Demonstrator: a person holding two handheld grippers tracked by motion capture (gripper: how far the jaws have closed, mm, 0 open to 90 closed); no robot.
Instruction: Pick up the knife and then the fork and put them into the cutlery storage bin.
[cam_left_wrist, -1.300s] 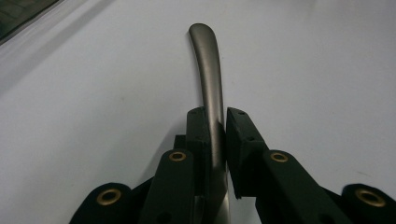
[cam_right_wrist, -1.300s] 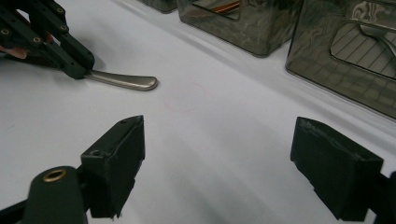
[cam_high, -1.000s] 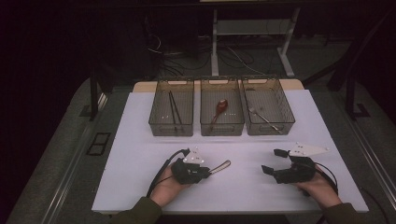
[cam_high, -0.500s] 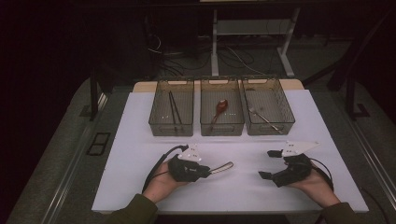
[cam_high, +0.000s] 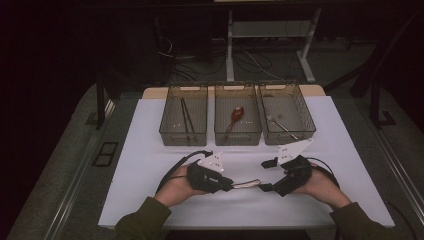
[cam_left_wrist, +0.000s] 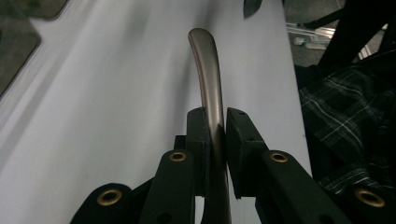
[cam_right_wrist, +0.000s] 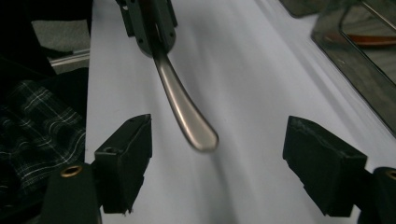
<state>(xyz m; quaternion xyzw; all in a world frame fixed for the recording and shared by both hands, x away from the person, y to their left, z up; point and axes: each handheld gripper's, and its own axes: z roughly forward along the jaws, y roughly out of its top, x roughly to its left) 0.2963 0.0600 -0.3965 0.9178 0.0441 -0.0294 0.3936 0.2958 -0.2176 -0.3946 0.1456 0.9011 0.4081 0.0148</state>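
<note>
Steel cutlery handle (cam_left_wrist: 208, 74) is clamped in the left gripper (cam_high: 231, 184), raised just above the white desk (cam_high: 150, 150). Its free end pokes between the parted jaws of the right gripper (cam_right_wrist: 217, 149), which have just been closing without touching it.

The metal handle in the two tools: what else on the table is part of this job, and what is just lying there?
Part of the job:
- metal handle, clamped in the left tool
- right tool, jaws wide and just closing, handle tip between them, not touching

Just lying about:
- left basket with dark sticks
- middle basket with red spoon
- right basket with metal utensil
</note>
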